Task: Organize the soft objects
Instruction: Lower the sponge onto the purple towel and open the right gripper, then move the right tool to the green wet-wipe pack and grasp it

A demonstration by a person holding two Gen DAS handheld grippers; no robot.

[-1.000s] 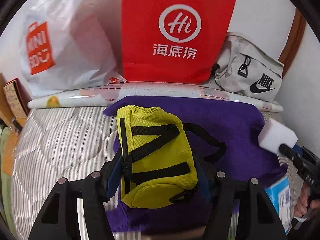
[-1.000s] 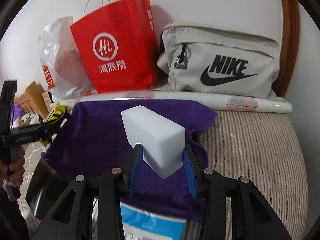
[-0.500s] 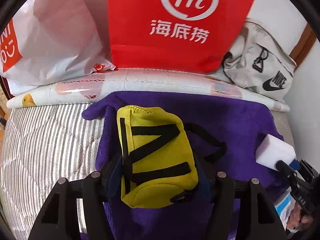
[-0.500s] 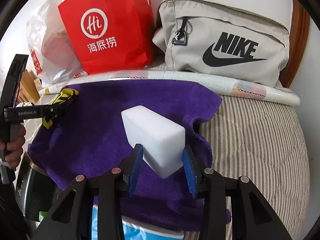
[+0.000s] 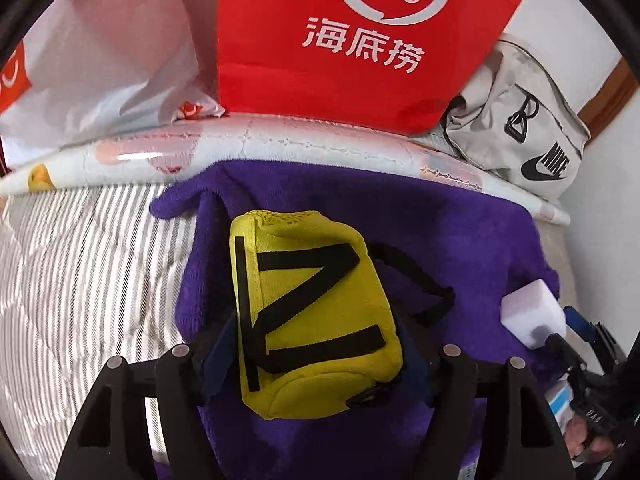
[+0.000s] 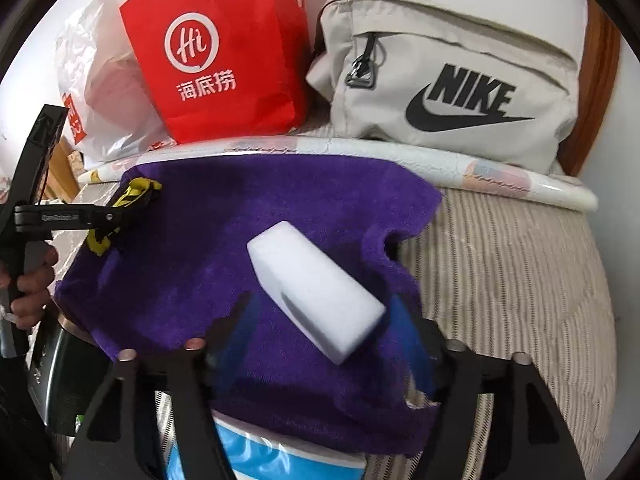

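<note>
A yellow pouch (image 5: 312, 328) with black straps lies on a purple towel (image 5: 460, 248). It sits between the fingers of my left gripper (image 5: 316, 352), whose jaws are opening; the blue pads look just off its sides. In the right wrist view a white sponge block (image 6: 316, 300) lies tilted on the towel (image 6: 240, 220). My right gripper (image 6: 324, 344) is opening around it, with blurred pads well clear of both sides. The sponge (image 5: 532, 316) also shows at the towel's right edge, and the pouch (image 6: 136, 192) at its left.
A red paper bag (image 5: 360, 40), a white plastic bag (image 5: 100, 60) and a beige Nike bag (image 6: 460, 92) stand along the wall behind a rolled sheet (image 5: 280, 140). Striped bedding (image 5: 80, 280) lies around the towel. A blue-and-white package (image 6: 280, 460) pokes out under its near edge.
The right jaws have spread and the sponge has dropped from them onto the towel, tipping to the right. The left jaws have widened a little around the pouch after moving forward and down.
</note>
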